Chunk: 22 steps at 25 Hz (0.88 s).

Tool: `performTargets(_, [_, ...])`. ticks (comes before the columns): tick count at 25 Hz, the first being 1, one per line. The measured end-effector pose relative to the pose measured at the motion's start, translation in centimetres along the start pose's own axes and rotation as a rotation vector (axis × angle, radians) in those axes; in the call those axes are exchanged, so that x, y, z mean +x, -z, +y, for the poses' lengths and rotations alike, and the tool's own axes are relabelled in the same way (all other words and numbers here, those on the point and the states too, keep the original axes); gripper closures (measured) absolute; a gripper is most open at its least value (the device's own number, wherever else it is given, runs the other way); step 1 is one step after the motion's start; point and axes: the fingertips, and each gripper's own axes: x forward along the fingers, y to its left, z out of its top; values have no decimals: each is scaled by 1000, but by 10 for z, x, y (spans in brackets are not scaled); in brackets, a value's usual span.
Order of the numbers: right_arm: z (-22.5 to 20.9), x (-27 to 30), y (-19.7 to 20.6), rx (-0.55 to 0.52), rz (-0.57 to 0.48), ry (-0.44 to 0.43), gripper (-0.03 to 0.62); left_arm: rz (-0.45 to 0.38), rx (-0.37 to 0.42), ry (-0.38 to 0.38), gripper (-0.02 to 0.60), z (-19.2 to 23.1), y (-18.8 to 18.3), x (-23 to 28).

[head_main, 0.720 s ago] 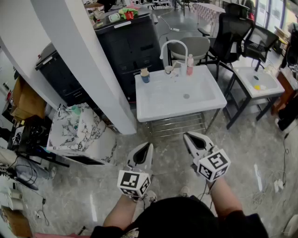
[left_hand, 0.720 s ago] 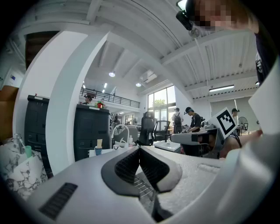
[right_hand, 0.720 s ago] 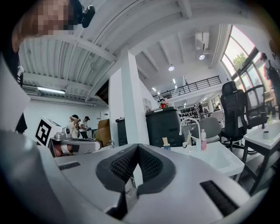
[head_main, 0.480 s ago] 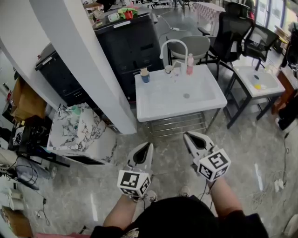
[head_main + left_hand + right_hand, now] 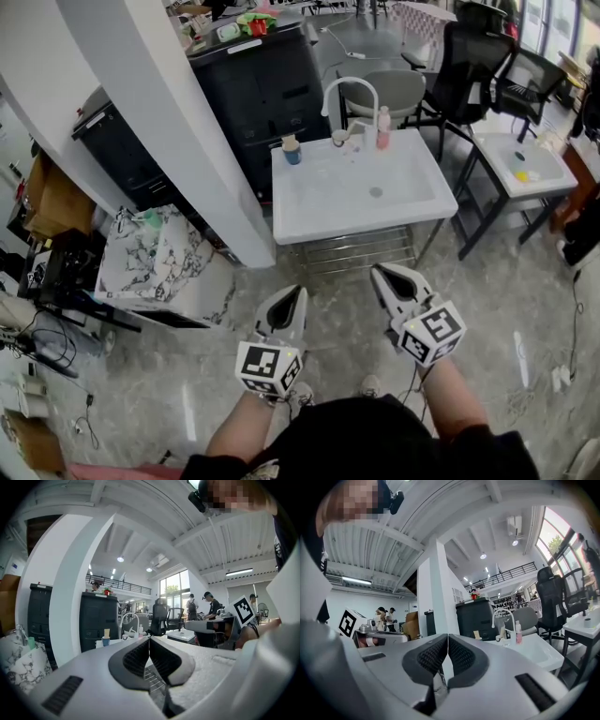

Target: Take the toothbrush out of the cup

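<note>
Pose: left gripper (image 5: 296,292) and right gripper (image 5: 379,274) side by side, low in front of the body, both about level, apart from each other. Left fingers (image 5: 136,657) pressed together with nothing between them; right fingers (image 5: 432,655) the same (tips meet, empty). Left forearm (image 5: 242,427) and right forearm (image 5: 452,394) reach forward.

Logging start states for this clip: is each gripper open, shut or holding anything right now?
Left gripper: shut, nothing between the jaws.
Right gripper: shut, nothing between the jaws.
</note>
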Motion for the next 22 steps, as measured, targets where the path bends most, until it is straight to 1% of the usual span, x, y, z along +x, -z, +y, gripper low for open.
performTargets(3, [-8, -4, -3, 9, -6, -19, 575, 0, 2, -11, 578, -8, -1, 6])
performTargets(6, [-21, -9, -7, 12, -12, -40, 544, 2, 0, -19, 577, -20, -2, 16])
performTargets(10, [-42, -20, -10, 11, -17, -56, 477, -5, 9, -42, 569, -38, -4, 30])
performTargets(11, [-47, -22, -11, 9, -17, -59, 460, -7, 11, -47, 520, -42, -4, 33])
performTargets(12, [-51, -25, -12, 7, -17, -62, 441, -10, 11, -51, 443, -46, -5, 36])
performTargets(13, [-56, -27, -13, 3, -18, -64, 419, -14, 9, -57, 399, -49, -6, 39])
performTargets(14, [-60, -29, -14, -1, -20, -66, 396, -17, 7, -65, 377, -52, -7, 41])
performTargets(17, [-71, -36, -18, -9, -21, -75, 364, -21, 15, -83, 351, -59, -10, 47])
performTargets(22, [-84, -41, -25, -12, -31, -82, 359, -16, 12, -93, 347, -65, -12, 57])
